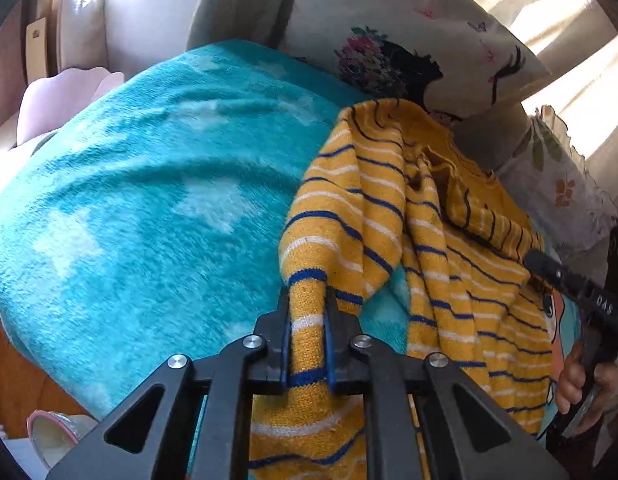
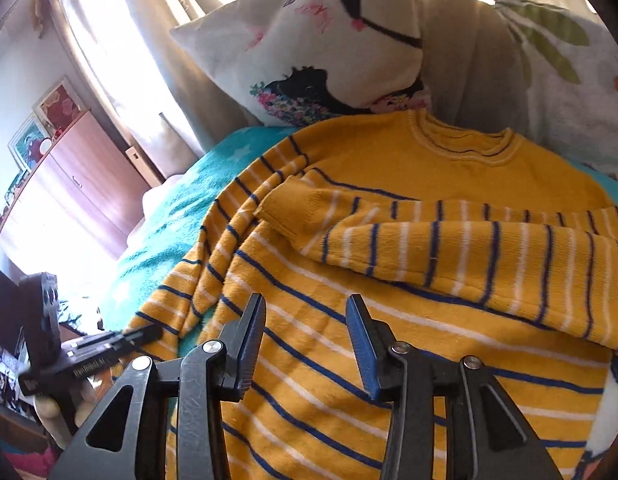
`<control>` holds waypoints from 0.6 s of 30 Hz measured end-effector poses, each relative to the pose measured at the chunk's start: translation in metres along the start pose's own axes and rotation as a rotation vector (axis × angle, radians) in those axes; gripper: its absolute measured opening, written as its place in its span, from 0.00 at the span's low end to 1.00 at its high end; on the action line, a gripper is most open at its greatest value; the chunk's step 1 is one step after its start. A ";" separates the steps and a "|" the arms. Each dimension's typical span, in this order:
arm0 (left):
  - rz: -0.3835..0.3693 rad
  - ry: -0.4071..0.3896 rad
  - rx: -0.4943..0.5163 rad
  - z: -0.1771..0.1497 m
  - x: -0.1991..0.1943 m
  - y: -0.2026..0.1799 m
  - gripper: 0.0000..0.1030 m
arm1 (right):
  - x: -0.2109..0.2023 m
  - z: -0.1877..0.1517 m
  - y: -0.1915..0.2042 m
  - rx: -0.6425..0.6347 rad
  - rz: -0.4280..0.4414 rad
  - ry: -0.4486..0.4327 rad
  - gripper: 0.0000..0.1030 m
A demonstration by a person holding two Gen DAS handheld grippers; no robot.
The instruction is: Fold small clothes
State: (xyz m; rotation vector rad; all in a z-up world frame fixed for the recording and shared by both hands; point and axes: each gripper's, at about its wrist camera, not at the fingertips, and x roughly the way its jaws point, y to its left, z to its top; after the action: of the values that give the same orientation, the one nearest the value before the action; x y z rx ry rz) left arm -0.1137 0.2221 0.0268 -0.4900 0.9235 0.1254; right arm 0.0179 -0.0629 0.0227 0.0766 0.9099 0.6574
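A yellow sweater (image 1: 449, 240) with blue and white stripes lies on a teal star-patterned blanket (image 1: 149, 200), neck toward the pillows. My left gripper (image 1: 307, 296) is shut on the cuff of one sleeve (image 1: 337, 232), which hangs bunched from the jaws at the sweater's left side. In the right wrist view the sweater (image 2: 389, 168) lies face up, with its other sleeve (image 2: 449, 248) folded across the chest. My right gripper (image 2: 305, 308) hovers open over the lower body of the sweater, nothing between its fingers. The left gripper (image 2: 141, 334) shows at the lower left, at the sweater's edge.
A white pillow (image 1: 409, 40) with a printed figure leans behind the sweater, a floral cloth (image 1: 557, 176) beside it. A wooden dresser (image 2: 81, 184) stands by the bright window. A hand (image 1: 577, 380) holds the right gripper. A pink-rimmed cup (image 1: 57, 436) sits at the lower left, below the blanket's edge.
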 end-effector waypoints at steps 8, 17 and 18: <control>0.191 -0.149 -0.156 0.095 -0.038 0.087 0.03 | -0.041 -0.005 -0.062 0.110 -0.142 -0.097 0.44; 0.112 -0.135 -0.134 0.102 -0.045 0.069 0.20 | 0.003 0.007 -0.051 0.142 -0.052 -0.041 0.44; 0.097 -0.111 -0.117 0.094 -0.042 0.063 0.25 | 0.006 0.004 -0.043 0.129 -0.030 -0.026 0.44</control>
State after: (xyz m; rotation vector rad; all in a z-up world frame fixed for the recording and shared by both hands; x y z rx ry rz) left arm -0.0893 0.3249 0.0847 -0.5407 0.8341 0.2936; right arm 0.0446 -0.0937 0.0069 0.1860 0.9262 0.5682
